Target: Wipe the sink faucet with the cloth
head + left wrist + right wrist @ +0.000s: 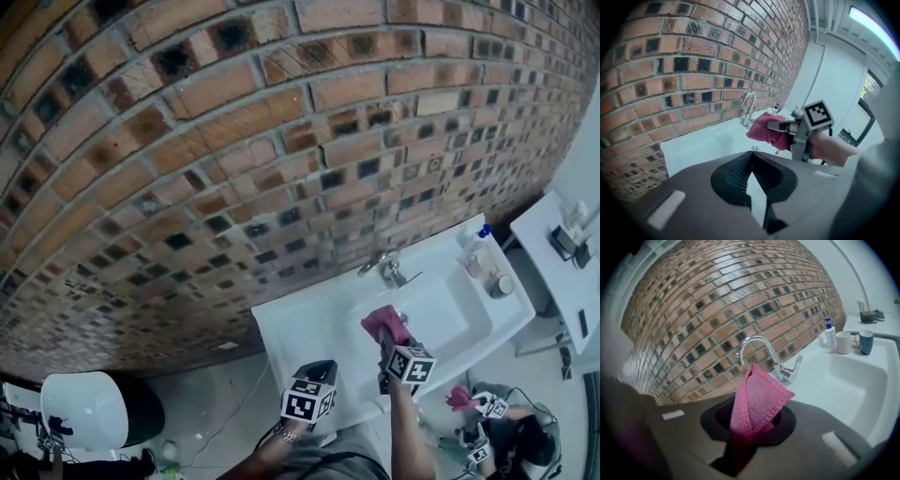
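A chrome gooseneck faucet point(386, 266) point(761, 352) point(748, 107) stands at the back of a white sink point(441, 314) against the brick wall. My right gripper point(383, 334) point(776, 126) is shut on a folded pink cloth point(383, 323) point(757, 399) point(765, 130), held over the basin just in front of the faucet, apart from it. My left gripper point(323, 375) point(751, 165) hovers at the sink's front left edge, shut with nothing between its jaws.
A soap pump bottle point(829, 333) point(480, 234), a white mug point(843, 342) and a teal mug point(865, 341) stand at the sink's right end. A white counter point(562, 253) lies further right. A white stool point(82, 411) sits on the floor at lower left.
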Motion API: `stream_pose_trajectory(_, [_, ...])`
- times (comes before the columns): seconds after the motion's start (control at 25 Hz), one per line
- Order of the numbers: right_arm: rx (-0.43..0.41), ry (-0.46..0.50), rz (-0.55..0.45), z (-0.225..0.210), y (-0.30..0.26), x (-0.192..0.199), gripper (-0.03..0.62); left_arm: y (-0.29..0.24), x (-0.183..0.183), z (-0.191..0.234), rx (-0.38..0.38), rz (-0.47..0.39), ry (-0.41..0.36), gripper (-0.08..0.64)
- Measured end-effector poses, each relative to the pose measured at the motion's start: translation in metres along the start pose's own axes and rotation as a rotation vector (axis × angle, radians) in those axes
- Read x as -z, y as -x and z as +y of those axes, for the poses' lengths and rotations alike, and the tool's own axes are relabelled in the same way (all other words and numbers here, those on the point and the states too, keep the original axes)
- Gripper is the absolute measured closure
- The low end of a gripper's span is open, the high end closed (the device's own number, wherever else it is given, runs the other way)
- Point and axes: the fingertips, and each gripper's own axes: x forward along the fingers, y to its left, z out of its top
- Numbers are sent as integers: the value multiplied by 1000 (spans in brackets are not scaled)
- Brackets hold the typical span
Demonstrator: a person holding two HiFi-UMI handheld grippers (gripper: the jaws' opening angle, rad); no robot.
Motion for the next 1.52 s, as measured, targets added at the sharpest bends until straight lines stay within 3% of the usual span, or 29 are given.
stream_pose_trajectory(0.2, [-86, 66, 18, 83, 33, 43, 528, 24, 14, -3, -3, -47, -21, 543])
stream_pose_trajectory(0.44, [-74, 140, 20, 145, 85, 98, 526, 79, 33, -2, 9, -136, -29, 543])
stream_pose_trajectory(0.64, [-36, 203, -36, 199, 148, 153, 526, 139, 103, -3, 19, -185, -3, 543])
stream_pose_trajectory(0.84, [-14, 264, 26, 246, 197, 220, 528, 182, 171, -19, 40, -147, -13, 543])
stream_pose_trajectory(1.08, [-15, 288, 12, 281, 223, 216, 528, 216, 171, -39, 42, -187, -30, 545])
stream_pose_trajectory(1.52, [-16, 314, -63, 272, 259, 208, 526, 213, 163, -67, 5, -247, -86, 543])
